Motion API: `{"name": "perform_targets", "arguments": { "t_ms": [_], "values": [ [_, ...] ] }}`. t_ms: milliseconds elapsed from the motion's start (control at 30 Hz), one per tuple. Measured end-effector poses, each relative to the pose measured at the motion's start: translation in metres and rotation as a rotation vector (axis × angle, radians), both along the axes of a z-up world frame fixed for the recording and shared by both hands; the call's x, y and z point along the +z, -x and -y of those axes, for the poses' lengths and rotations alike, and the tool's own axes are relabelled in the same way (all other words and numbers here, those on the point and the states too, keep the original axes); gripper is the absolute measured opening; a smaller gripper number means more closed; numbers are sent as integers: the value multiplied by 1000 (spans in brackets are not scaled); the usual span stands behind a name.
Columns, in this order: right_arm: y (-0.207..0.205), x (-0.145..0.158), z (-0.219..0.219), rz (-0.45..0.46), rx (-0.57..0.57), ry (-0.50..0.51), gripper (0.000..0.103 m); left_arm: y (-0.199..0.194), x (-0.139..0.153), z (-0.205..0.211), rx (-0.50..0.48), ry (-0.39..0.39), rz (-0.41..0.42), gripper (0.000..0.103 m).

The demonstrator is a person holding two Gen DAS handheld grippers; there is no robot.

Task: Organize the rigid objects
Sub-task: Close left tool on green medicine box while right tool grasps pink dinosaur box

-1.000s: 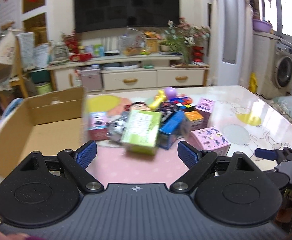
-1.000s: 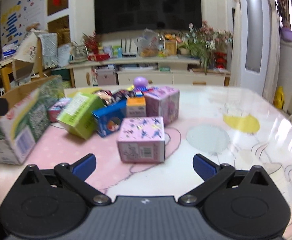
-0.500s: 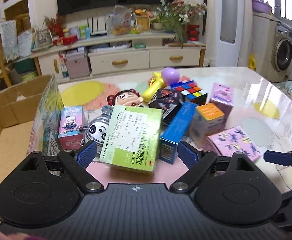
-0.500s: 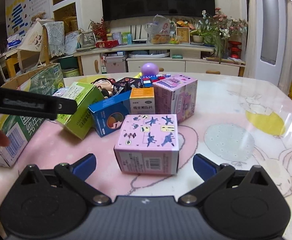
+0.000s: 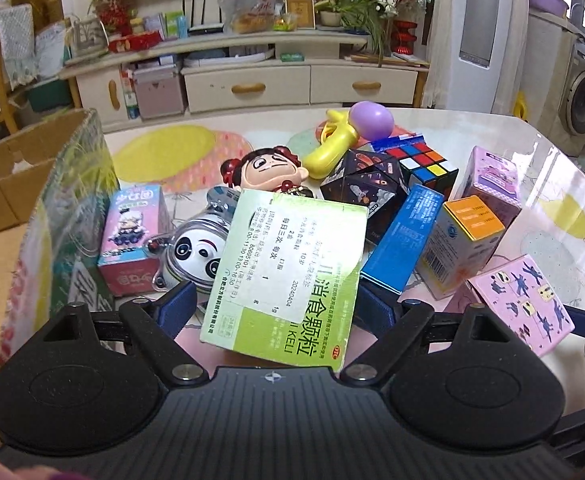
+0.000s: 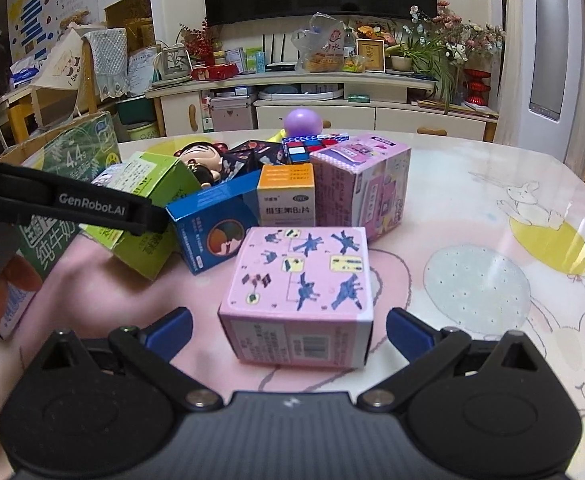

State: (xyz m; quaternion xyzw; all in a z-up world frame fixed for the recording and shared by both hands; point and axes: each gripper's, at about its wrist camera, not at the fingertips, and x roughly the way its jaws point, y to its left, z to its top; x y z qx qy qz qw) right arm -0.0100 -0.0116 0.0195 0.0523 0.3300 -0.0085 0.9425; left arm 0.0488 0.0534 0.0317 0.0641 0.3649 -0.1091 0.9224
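Your left tool [image 5: 273, 305] is standing with its fingers apart on either side of the green medicine box [image 5: 286, 276], which is leaning tilted in the near middle of the pile; whether the pads are touching it I cannot tell. Your right tool [image 6: 288, 330] is also spread wide, and the pink carton [image 6: 298, 294] printed with blue aircraft is sitting between its fingers, clear of both pads. Just beyond are lying a blue box [image 6: 212, 226], an orange-topped box [image 6: 287, 200], a taller pink box [image 6: 362, 186] and a Rubik's cube [image 5: 420, 164]. Everything is resting on a glossy table [image 6: 492, 208] patterned with rabbits and pastel circles, a cardboard box [image 5: 0, 184] at its left, a TV cabinet [image 6: 332, 110] far behind. The left tool's side is reading "GenRobot.AI"; the green box's label is showing "20240404".
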Motion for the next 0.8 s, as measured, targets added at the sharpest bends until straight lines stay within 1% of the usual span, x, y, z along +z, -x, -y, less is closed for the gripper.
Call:
{"name": "perform_targets", "arguments": {
  "t_ms": [67, 100, 133, 200, 267, 333, 400, 567, 800],
  "values": [
    [-2, 0, 2, 0, -7, 0, 102, -4, 0, 1, 5, 14, -11, 103],
    [-3, 0, 3, 1, -11, -1, 102, -6, 0, 2, 6, 18, -16, 99],
    [-4, 0, 4, 1, -14, -1, 102, -7, 0, 3, 8, 19, -17, 98],
    [-5, -1, 4, 2, -20, 1, 102, -7, 0, 6, 14, 8, -11, 96],
    [-6, -1, 5, 9, -26, 6, 99, -5, 1, 9, 20, -3, -5, 95],
    [-7, 0, 7, 13, -35, 7, 91, -3, 4, 9, 28, 2, 6, 92],
    [-8, 0, 8, 16, -43, 0, 88, 1, 6, 9, 29, 4, 17, 90],
    [-9, 0, 9, 16, -63, 2, 73, 9, 12, 6, 48, 24, 35, 89],
    [-5, -1, 10, 24, -81, 11, 71, 21, 23, -1, 40, 57, 60, 86]
  ]
}}
